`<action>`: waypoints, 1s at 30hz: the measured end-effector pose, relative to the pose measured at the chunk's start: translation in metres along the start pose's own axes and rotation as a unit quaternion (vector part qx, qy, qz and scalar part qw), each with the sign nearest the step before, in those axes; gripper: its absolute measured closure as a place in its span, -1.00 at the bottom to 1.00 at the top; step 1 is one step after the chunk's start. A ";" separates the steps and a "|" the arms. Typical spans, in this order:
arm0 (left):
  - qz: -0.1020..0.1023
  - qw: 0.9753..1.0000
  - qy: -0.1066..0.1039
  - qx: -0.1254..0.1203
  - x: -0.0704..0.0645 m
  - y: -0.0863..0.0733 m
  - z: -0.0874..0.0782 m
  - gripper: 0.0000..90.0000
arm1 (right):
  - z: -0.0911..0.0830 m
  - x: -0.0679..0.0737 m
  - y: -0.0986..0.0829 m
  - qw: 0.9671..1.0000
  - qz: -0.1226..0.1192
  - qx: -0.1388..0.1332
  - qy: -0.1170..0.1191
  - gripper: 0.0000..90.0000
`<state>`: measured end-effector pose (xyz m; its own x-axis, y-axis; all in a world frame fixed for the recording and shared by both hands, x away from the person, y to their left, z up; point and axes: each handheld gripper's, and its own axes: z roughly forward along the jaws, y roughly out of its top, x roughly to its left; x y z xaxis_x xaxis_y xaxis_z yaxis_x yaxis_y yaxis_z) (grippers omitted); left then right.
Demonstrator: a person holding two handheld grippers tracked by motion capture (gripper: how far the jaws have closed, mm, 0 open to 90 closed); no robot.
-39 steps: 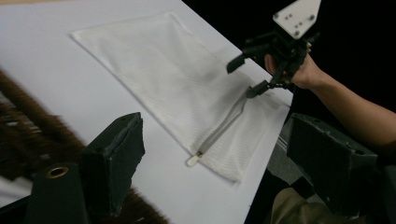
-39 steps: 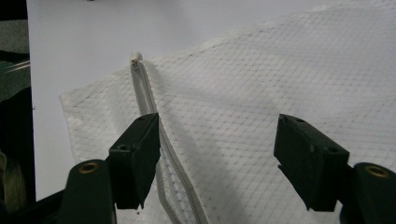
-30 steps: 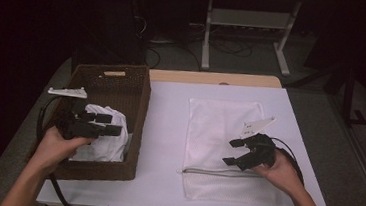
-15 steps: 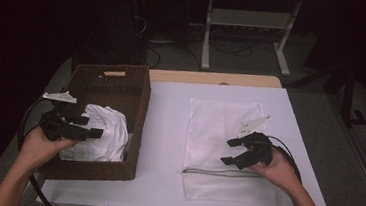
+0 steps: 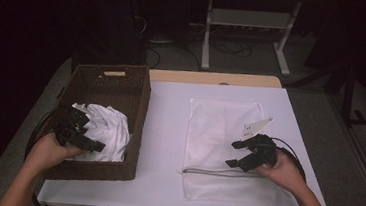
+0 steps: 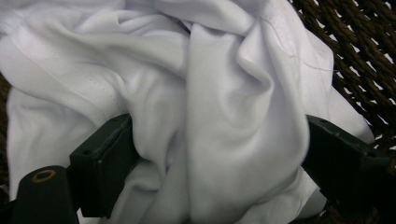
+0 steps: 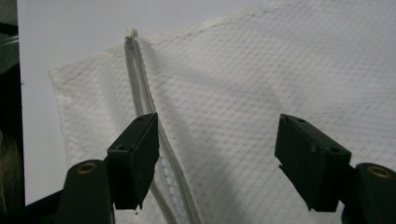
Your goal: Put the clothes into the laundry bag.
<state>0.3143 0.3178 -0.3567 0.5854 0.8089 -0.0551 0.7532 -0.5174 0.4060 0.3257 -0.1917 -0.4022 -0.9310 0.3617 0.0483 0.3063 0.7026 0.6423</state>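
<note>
A white cloth [image 5: 111, 129] lies bunched in a brown wicker basket [image 5: 113, 79] on the left of the table. My left gripper [image 5: 93, 134] is down in the basket at the cloth's left side. It is open, with a thick fold of cloth [image 6: 210, 70] bulging between its spread jaws [image 6: 219, 135]; the basket weave [image 6: 355, 42] shows behind. A white mesh bag [image 5: 218, 131] lies flat on the right. My right gripper [image 5: 234, 153] hovers open just above it near the zipper [image 5: 215, 172]. The zipper [image 7: 140, 84] runs past its left jaw [image 7: 217, 140].
The white table [image 5: 163, 131] has bare surface between basket and bag. A wooden strip [image 5: 213, 78] runs along its far edge. A white frame [image 5: 248, 26] and floor cables stand beyond. A black cable [image 5: 38, 130] loops left of the basket.
My left gripper drew back to the left edge of the basket and dropped onto the cloth, jaws now around a fold. The right gripper has barely moved.
</note>
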 end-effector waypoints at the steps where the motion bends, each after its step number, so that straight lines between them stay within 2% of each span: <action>1: 0.001 1.000 -0.003 0.007 0.000 0.002 0.002 -0.69 | 0.000 0.001 -0.001 1.000 -0.001 0.003 0.000 -0.34; 4: 0.002 1.000 -0.014 0.027 0.000 0.007 0.009 -0.65 | 0.000 0.004 -0.002 1.000 -0.008 0.015 -0.003 -0.32; 6: 0.002 0.998 -0.020 0.052 0.000 0.012 0.015 -0.54 | 0.000 0.006 -0.003 1.000 -0.013 0.020 -0.003 -0.30; 8: 0.003 0.998 -0.018 0.067 -0.001 0.016 0.020 -0.50 | 0.001 0.008 -0.005 1.000 -0.015 0.023 -0.003 -0.25; 12: 0.021 0.996 -0.015 0.090 -0.004 0.023 0.030 -0.35 | 0.007 0.011 -0.011 0.999 -0.022 0.038 -0.001 -0.15; 14: 0.024 0.995 -0.015 0.096 -0.004 0.025 0.034 -0.28 | 0.011 0.013 -0.014 0.999 -0.023 0.043 0.002 -0.08; 17: 0.017 0.995 -0.014 0.102 -0.003 0.027 0.039 -0.17 | 0.017 0.015 -0.015 0.997 -0.035 0.065 0.002 0.09; 20: 0.017 0.994 -0.013 0.106 -0.001 0.027 0.042 0.00 | 0.021 0.017 -0.014 0.996 -0.047 0.073 0.004 0.26; 24: 0.016 0.994 -0.012 0.111 -0.001 0.028 0.044 0.15 | 0.031 0.016 -0.013 0.994 -0.054 0.091 0.006 0.40; 27: 0.011 0.993 -0.015 0.113 -0.002 0.029 0.045 0.27 | 0.037 0.016 -0.013 0.993 -0.064 0.104 0.004 0.64; 30: 0.003 0.993 -0.018 0.115 -0.001 0.029 0.045 0.37 | 0.038 0.015 -0.012 0.992 -0.068 0.104 0.003 0.85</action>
<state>0.3494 0.2893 -0.3862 0.5973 0.7972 -0.0877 0.7958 -0.5757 0.1877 0.3157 -0.1708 -0.4382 -0.9676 0.2513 -0.0235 0.2110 0.8564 0.4713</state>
